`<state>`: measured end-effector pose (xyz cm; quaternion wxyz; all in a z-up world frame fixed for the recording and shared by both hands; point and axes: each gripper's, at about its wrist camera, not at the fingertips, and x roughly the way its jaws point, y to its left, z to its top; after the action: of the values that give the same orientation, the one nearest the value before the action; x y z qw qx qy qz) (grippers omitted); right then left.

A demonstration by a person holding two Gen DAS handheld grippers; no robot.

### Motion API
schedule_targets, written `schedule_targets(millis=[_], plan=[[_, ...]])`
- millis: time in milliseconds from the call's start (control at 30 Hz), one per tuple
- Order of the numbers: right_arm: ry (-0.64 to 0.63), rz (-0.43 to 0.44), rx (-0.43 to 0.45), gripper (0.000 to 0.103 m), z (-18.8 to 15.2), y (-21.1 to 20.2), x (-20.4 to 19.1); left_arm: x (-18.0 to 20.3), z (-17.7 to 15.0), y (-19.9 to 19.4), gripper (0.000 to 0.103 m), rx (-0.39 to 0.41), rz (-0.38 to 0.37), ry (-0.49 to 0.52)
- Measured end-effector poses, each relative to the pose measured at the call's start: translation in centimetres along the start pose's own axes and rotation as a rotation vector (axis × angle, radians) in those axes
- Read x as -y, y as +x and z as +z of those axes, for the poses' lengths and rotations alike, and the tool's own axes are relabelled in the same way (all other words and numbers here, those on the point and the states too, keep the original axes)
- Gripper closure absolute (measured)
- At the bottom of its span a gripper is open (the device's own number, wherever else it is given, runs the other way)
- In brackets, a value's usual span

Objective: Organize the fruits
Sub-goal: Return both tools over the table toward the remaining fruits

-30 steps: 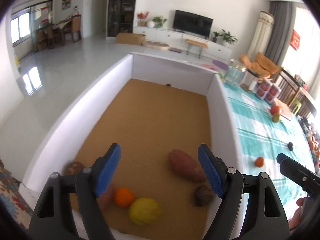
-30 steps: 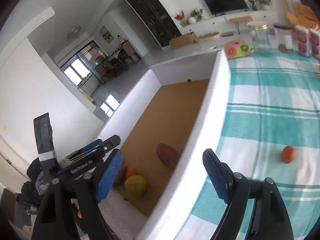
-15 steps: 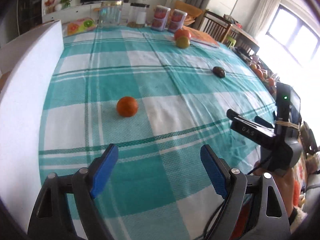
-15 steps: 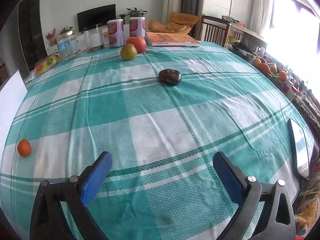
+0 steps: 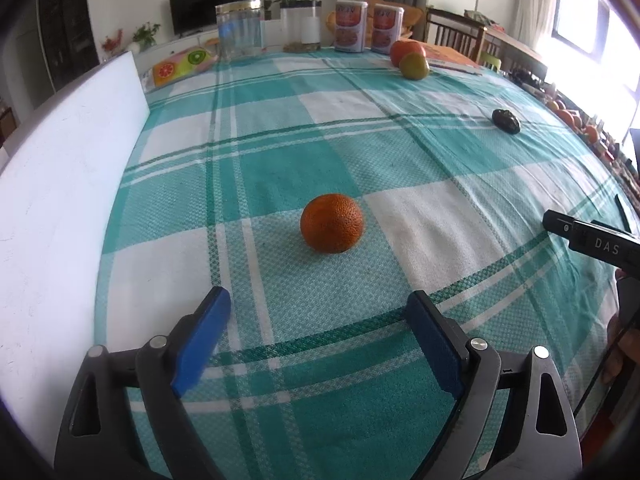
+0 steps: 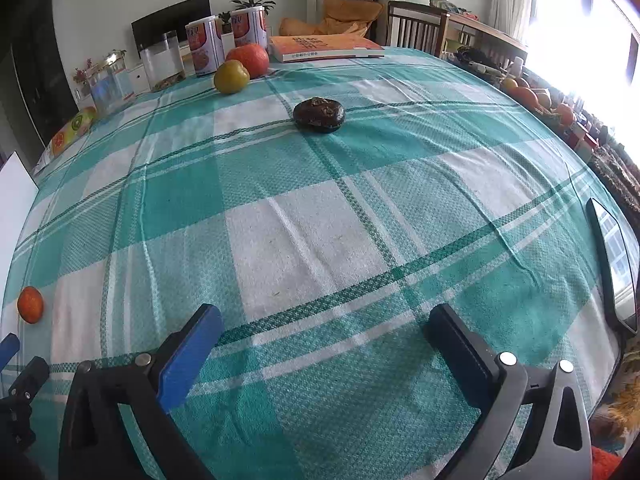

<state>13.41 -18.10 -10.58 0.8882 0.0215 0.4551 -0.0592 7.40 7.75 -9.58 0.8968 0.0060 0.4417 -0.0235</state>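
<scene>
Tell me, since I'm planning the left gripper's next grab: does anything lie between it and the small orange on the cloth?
Nothing visible does. The left gripper is open, and only bare checked tablecloth lies between its fingers and the small orange.

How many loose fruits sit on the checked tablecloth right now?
4: a small orange ahead of the left gripper; a dark wrinkled fruit mid-table; a yellow-green fruit touching a larger orange fruit by the canisters. More may be hidden.

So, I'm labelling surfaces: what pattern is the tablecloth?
Teal-and-white plaid tablecloth; clearest in the right wrist view.
</scene>
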Motion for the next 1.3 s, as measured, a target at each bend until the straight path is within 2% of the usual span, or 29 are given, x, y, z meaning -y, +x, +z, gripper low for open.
schedule_targets(millis=[1067,1133,1167,1300], plan=[[0.002,0.004,0.0,0.0,0.0,-0.1,0.0,-0.2,0.1,0.2,0.009,-0.002,-0.003,0.0],[0.004,0.028,-0.011,0.0,0.1,-0.3,-0.1,-0.1,0.2,0.2,0.009,-0.002,-0.003,0.0],[0.0,0.069,-0.007,0.0,0.4,-0.7,-0.5,-0.2,0.2,0.2,0.009,-0.003,-0.002,0.001],[-0.147,0.179,0.096,0.0,4.4,-2.7,-4.7,-0.2,0.2,0.2,0.008,-0.003,-0.002,0.001]])
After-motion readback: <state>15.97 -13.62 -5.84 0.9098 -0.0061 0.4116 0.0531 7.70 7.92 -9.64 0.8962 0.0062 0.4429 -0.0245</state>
